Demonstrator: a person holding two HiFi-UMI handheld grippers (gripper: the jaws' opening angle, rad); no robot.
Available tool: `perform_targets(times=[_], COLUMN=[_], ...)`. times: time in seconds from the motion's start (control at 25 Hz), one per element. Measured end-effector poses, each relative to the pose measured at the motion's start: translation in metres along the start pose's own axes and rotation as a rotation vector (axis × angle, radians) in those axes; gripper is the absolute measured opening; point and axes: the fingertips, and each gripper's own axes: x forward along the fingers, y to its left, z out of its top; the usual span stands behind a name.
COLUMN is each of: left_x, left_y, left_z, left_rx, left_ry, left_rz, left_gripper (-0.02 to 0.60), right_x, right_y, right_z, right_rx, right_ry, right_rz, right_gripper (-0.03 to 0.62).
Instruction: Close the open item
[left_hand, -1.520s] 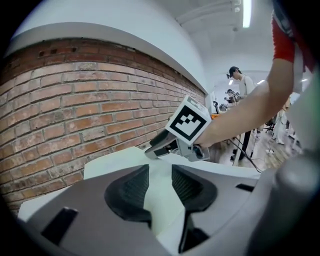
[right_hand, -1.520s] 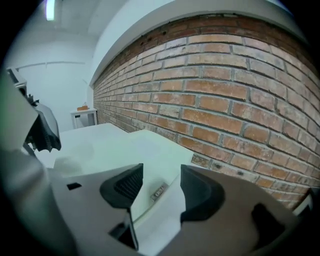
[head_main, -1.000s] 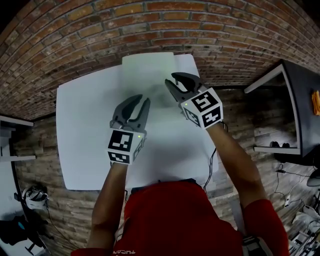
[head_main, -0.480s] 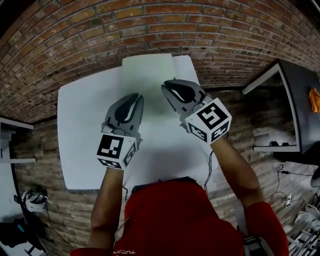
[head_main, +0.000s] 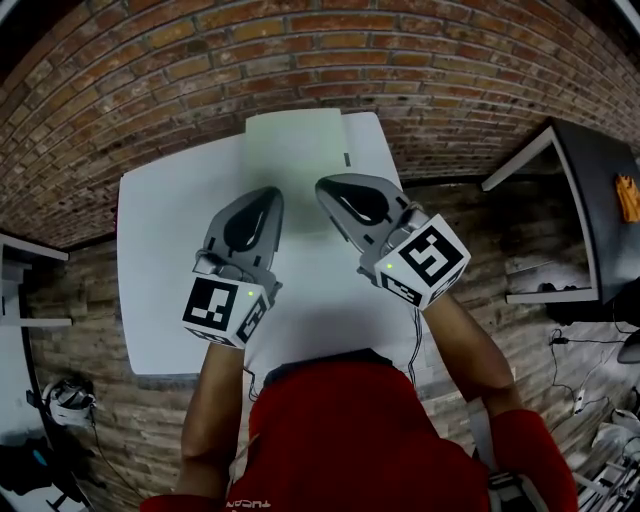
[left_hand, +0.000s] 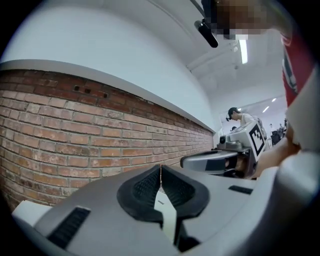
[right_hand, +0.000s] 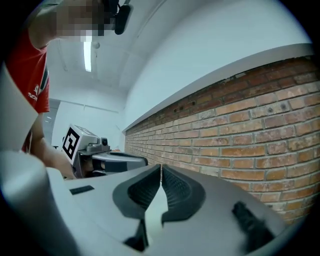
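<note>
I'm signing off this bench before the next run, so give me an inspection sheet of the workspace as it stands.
Surface: white table, one item on it.
Job's things: white flat item at the table's far edge, lying flat; whether it is fully shut cannot be told.
Clutter: nothing seen.
Grippers: left gripper and right gripper held side by side above the table; the jaws of both have just been closing and now meet, nothing between them.
Cables: thin dark cable hanging by the table's right edge.
Surroundings: brick wall behind the table; black desk to the right.
</note>
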Motion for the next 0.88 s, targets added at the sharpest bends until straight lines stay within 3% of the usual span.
perform_targets(times=[0.88], left_x=[-0.045], left_y=[-0.038], left_z=[0.024], left_rx=[-0.015], left_ry=[-0.083], left_rz=[-0.068], left_gripper=[0.013], right_x=[-0.031], right_y=[0.062], right_z=[0.025], right_rx=[-0.032], right_ry=[-0.098], right_rz=[0.030], right_gripper=[0.031])
